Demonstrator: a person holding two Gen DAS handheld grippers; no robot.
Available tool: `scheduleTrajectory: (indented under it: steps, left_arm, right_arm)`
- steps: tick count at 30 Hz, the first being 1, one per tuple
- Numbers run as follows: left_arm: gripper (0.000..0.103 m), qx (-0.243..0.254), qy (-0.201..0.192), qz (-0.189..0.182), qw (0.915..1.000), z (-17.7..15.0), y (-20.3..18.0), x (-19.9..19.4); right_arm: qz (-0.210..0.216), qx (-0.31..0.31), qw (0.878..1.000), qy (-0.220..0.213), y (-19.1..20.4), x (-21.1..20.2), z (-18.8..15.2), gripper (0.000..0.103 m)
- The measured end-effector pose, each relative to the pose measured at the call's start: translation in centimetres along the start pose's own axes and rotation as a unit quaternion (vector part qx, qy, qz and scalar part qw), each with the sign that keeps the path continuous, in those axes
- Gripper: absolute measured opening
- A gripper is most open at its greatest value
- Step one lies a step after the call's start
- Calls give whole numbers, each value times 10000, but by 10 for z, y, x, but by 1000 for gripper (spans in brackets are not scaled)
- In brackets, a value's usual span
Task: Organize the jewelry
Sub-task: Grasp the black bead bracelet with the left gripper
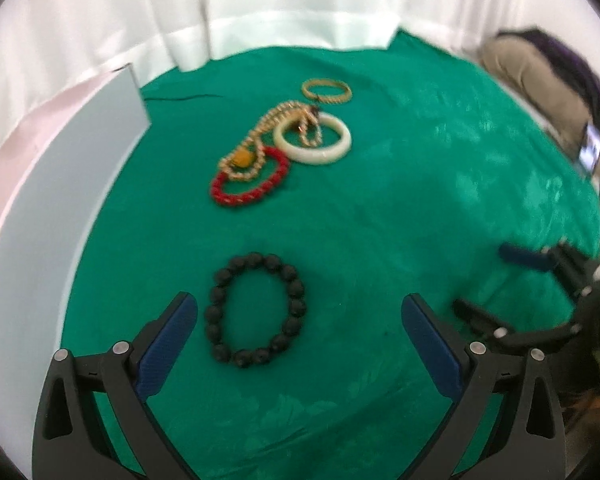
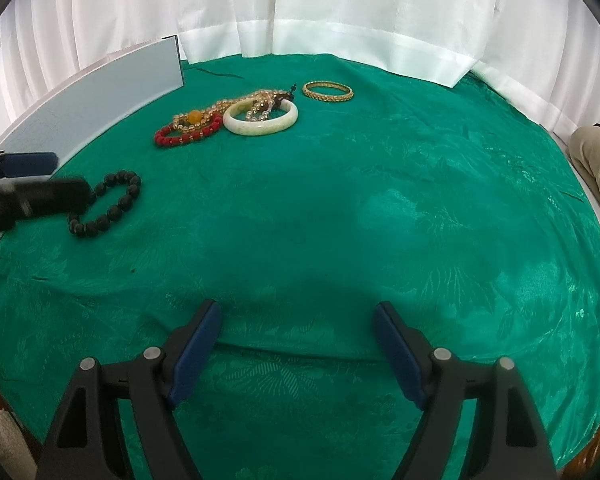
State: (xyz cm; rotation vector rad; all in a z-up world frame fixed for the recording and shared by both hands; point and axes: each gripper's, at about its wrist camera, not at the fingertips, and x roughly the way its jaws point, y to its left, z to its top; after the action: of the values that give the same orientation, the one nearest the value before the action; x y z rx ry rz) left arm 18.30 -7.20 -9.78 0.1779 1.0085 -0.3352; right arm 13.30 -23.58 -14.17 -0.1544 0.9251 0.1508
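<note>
Jewelry lies loose, nothing sorted yet, by my reading. Black bracelet (image 1: 255, 310) sits between the wide, empty left fingers (image 1: 300, 314); ahead of them a beaded necklace (image 1: 275, 132) tangles across the red bracelet (image 1: 248, 180) and white bangle (image 1: 312, 140), gold bangle (image 1: 326, 91) beyond. Right fingers (image 2: 297, 322) spread wide over bare green bench (image 2: 380, 220). Grey board (image 1: 59, 184) stands left.

Bracelets: four (image 2: 107, 205). Bead necklace: one (image 2: 203, 114). Board: one (image 2: 99, 120).
</note>
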Motion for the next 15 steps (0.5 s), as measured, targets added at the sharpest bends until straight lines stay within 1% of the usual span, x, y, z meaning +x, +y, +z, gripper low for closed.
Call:
scheduleTrajectory:
  steps: [3, 4, 5, 7, 8, 9, 10, 13, 15]
  left_arm:
    - [91, 139, 152, -19, 9998, 0, -6, 16]
    - [91, 152, 212, -41, 9997, 0, -7, 21]
    - [91, 151, 246, -44, 9996, 0, -7, 24]
    - [87, 134, 350, -89, 9993, -1, -5, 30]
    - [82, 76, 451, -154, 9988, -2, -3, 36]
    - [83, 13, 526, -204, 9984, -2, 0, 39]
    - [82, -4, 405, -213, 9990, -3, 2, 37]
    - [82, -1, 410, -232, 9989, -3, 5, 37]
    - [78, 23, 366, -228, 9991, -5, 6, 35]
  right_arm:
    - [-2, 3, 10000, -15, 0, 0, -1, 81]
    - [-2, 2, 10000, -21, 0, 0, -1, 81]
    - [0, 2, 10000, -24, 0, -1, -1, 81]
    - [-2, 3, 10000, -19, 0, 0, -1, 81]
    - [-1, 3, 10000, -17, 0, -1, -1, 81]
    - [-1, 0, 10000, -22, 0, 0, -1, 81]
    - [0, 1, 10000, -23, 0, -1, -1, 81]
    - [1, 2, 10000, -25, 0, -1, -1, 81]
    - [-5, 6, 10000, -25, 0, -1, -1, 81]
